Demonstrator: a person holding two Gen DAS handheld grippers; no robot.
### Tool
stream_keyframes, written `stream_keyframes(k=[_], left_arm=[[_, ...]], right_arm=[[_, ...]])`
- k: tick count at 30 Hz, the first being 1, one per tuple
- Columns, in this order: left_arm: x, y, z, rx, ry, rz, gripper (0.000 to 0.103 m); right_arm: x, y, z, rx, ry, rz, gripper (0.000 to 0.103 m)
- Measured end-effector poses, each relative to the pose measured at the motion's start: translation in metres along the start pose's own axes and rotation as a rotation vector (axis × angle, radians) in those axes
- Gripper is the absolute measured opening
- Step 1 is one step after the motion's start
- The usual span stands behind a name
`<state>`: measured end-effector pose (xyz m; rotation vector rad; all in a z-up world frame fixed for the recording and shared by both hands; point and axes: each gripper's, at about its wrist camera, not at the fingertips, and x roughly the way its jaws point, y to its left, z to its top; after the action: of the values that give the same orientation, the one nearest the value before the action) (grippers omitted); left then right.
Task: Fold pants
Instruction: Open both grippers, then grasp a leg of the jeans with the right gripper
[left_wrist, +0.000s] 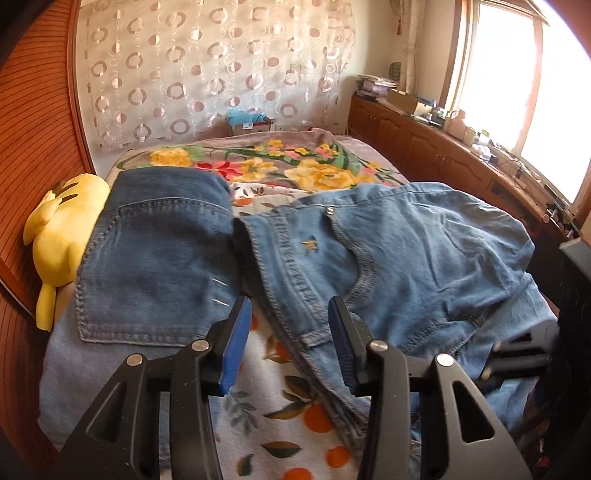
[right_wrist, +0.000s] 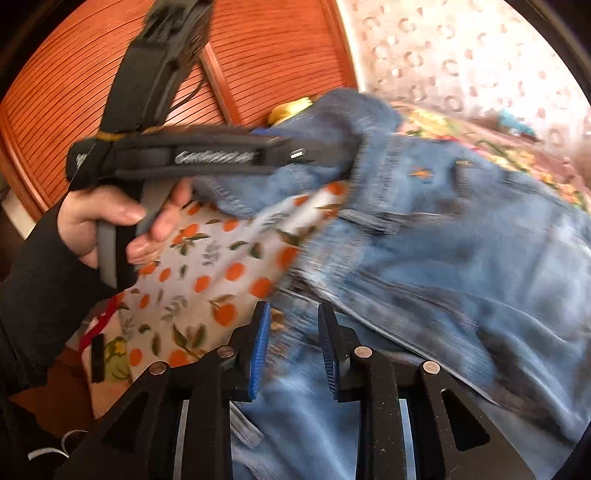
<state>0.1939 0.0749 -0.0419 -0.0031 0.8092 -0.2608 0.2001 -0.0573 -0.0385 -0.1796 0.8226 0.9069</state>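
Blue-padded left gripper (left_wrist: 290, 345) at bottom centre, jaws apart, nothing btwn them, hovering over bed sheet (left_wrist: 273, 417) w/ orange-fruit print. Light-blue pants (left_wrist: 399, 258) lie crumpled centre-right; darker folded jeans (left_wrist: 159, 254) centre-left, yellow plush (left_wrist: 62, 236) beside them at left edge. Floral blanket (left_wrist: 258, 166) behind, patterned curtain (left_wrist: 214, 66) top, wooden cabinets (left_wrist: 417, 144) under window (left_wrist: 524, 85) upper right. Right gripper (right_wrist: 293, 349) jaws apart over blurred denim.
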Motion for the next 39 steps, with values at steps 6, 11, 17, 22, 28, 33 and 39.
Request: stream_keyframes(k=[6,11,17,22,28,33,39], left_arm=[[0.005,-0.045,0.008,0.041,-0.008,-0.032,0.045],[0.016,-0.093,0.019,0.103,-0.033,-0.073,0.047],[0.049,-0.136,0.022,0.137,0.009,-0.112,0.049],[0.071,-0.140,0.011,0.145,0.042,-0.065,0.049],[0.079,-0.127,0.007,0.079,0.069,-0.064,0.049],[0.087,-0.131,0.003,0.092,0.111,-0.046,0.049],[0.087,-0.136,0.001,0.103,0.107,-0.033,0.049]], right_arm=[[-0.075,-0.042,-0.034,0.098,-0.096,-0.168,0.027],[-0.146,-0.090,-0.076,0.190,-0.146,-0.353,0.031],[-0.210,-0.150,-0.126,0.320,-0.183,-0.521,0.039],[-0.227,-0.191,-0.156,0.389,-0.176,-0.596,0.041],[-0.204,-0.227,-0.151,0.408,-0.138,-0.577,0.042],[-0.184,-0.241,-0.129,0.382,-0.153,-0.564,0.042],[-0.180,-0.259,-0.100,0.382,-0.241,-0.558,0.024]])
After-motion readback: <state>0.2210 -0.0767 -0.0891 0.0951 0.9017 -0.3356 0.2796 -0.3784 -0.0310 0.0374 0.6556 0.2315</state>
